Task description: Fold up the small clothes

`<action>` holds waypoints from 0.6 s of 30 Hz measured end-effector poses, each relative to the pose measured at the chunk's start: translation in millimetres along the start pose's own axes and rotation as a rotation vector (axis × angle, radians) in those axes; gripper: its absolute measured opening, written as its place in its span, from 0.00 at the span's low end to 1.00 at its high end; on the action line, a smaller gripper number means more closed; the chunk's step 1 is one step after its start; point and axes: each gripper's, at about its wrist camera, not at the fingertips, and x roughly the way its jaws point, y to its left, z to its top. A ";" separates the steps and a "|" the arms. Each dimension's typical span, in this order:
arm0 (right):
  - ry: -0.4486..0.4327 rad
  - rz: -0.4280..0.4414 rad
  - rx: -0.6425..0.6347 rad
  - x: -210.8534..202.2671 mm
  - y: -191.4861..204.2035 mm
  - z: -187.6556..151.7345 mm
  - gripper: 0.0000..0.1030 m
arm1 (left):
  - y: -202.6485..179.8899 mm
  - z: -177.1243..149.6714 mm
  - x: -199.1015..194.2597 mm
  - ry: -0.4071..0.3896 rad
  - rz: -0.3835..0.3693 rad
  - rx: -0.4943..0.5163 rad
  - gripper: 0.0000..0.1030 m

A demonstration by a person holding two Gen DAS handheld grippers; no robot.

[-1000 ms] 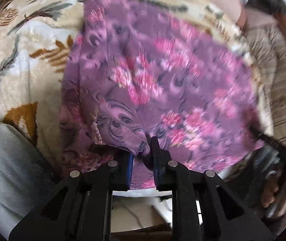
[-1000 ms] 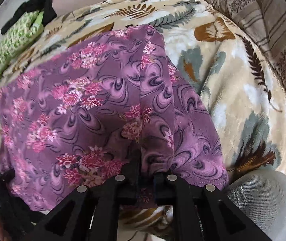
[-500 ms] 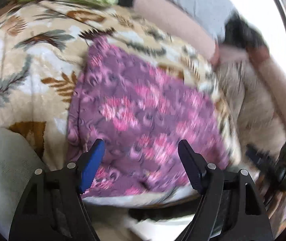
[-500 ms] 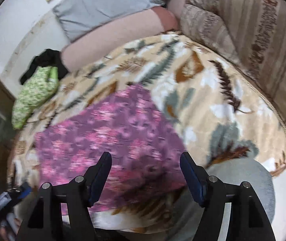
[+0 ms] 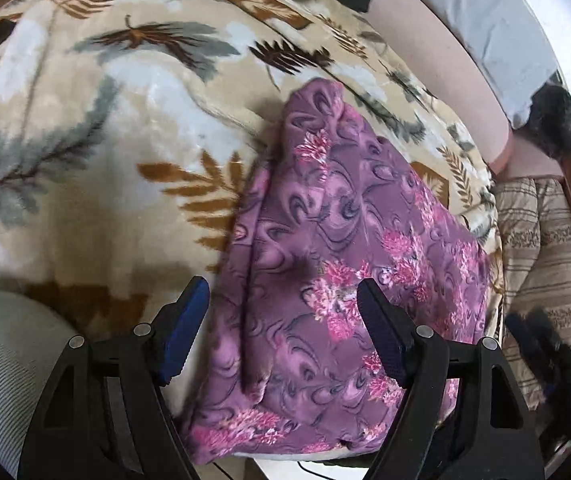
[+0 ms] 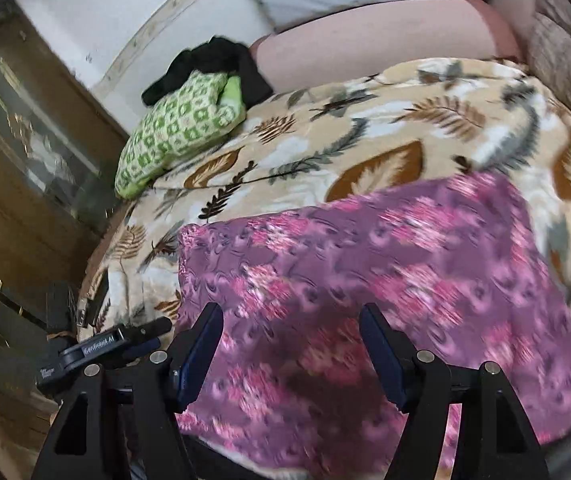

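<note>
A purple garment with pink flowers lies folded flat on a leaf-patterned beige blanket, near the bed's front edge. It also shows in the right wrist view, blurred. My left gripper is open and empty, hovering above the garment's near left part. My right gripper is open and empty, above the garment's near edge. The left gripper's body shows at the lower left of the right wrist view.
A green-and-white patterned cloth and a black cloth lie at the blanket's far corner by the wall. A pink bolster and a striped brown cover border the blanket. My grey-clad knee is at lower left.
Both grippers let go of the purple garment, opened wide and drew back and up. The garment now lies flat on the blanket.
</note>
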 end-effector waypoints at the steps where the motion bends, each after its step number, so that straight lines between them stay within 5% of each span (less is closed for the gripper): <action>1: 0.018 0.018 -0.004 6.3 2.7 3.5 0.66 | -0.8 -1.0 2.5 -0.002 0.014 0.009 0.75; 8: 0.223 0.217 -0.063 63.3 45.0 33.9 0.66 | 16.3 -5.0 16.1 0.077 -0.049 -0.066 0.74; 11: 0.295 0.173 -0.129 93.3 67.3 38.8 0.66 | 15.3 -8.1 16.6 0.092 -0.074 -0.061 0.74; 13: 0.356 0.142 -0.161 118.7 78.1 39.5 0.66 | 15.5 -9.5 18.5 0.105 -0.074 -0.055 0.68; 15: 0.390 0.124 -0.171 136.7 83.8 40.2 0.66 | 17.5 -9.5 18.0 0.103 -0.062 -0.064 0.49; 18: 0.470 0.129 -0.175 163.2 93.0 42.1 0.66 | 22.0 -9.4 16.3 0.091 -0.075 -0.091 0.42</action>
